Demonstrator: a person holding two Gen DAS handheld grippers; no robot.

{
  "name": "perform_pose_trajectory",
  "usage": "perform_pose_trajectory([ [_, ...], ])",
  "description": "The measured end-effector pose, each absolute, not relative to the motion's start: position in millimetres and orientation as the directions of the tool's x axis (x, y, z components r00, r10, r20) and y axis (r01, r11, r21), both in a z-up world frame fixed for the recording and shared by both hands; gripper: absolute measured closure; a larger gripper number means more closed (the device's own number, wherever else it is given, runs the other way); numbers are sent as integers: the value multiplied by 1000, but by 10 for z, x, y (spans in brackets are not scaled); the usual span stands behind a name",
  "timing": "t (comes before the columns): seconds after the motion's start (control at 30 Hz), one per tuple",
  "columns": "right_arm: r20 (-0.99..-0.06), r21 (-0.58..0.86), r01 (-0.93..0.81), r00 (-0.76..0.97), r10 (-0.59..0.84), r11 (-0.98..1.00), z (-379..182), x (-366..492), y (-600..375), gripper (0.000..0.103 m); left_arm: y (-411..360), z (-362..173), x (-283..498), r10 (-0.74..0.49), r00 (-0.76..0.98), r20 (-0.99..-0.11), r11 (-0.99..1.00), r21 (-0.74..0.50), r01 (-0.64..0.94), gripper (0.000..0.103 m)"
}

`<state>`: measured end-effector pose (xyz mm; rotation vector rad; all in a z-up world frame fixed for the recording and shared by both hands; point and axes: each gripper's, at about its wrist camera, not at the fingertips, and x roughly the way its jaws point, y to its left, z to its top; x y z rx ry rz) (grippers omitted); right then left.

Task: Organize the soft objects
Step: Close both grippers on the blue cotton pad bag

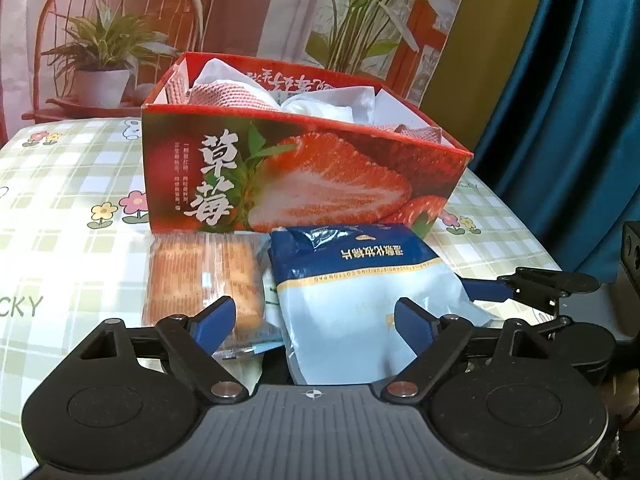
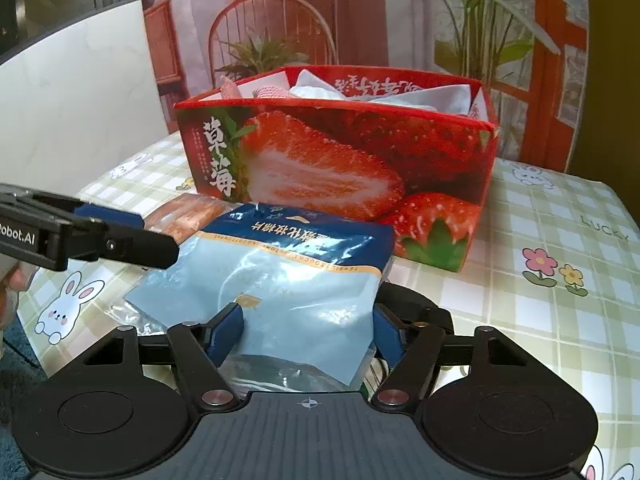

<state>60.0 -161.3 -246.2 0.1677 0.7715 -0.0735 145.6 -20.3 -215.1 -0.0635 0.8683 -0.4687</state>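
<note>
The blue-and-white cotton pad pouch (image 2: 296,280) is bracketed by the right gripper (image 2: 308,334); whether its pads press the pouch cannot be told. The left gripper (image 1: 314,318) is spread wide, nothing pinched, over the pouch (image 1: 360,300) and a wrapped biscuit pack (image 1: 204,276) at ten o'clock. At twelve o'clock beyond, a strawberry box (image 1: 304,176) holding white and pink cloths (image 1: 316,100) is set on the checked tablecloth (image 1: 60,216).

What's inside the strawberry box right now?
The strawberry box holds white crumpled cloth and pink knitted fabric near the top. Anything beneath them is hidden by the box walls.
</note>
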Motion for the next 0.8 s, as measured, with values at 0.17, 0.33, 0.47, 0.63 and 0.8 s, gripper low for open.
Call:
perform_pose_trajectory([
  [0.17, -690, 105, 110, 724, -7, 988, -2452, 544, -1612, 41, -209, -2189, 1445, -443, 536, -718, 885, -257, 388, 21],
  [0.33, -685, 92, 92, 728, -4, 992, -2413, 528, -1629, 47, -240, -2245, 1455, -472, 506, -722, 868, -280, 411, 28],
  [0.47, -683, 103, 94, 731, 2, 990, -2424, 506, -1641, 49, -201, -2301, 1477, -473, 498, -727, 871, -297, 392, 35],
  [0.63, -683, 117, 100, 730, 7, 988, -2444, 492, -1660, 50, -176, -2412, 1549, -488, 452, -747, 864, -337, 375, 54],
  [0.8, -685, 181, 137, 728, 25, 974, -2451, 499, -1716, 52, -208, -2456, 1534, -514, 432, -741, 848, -363, 385, 61],
])
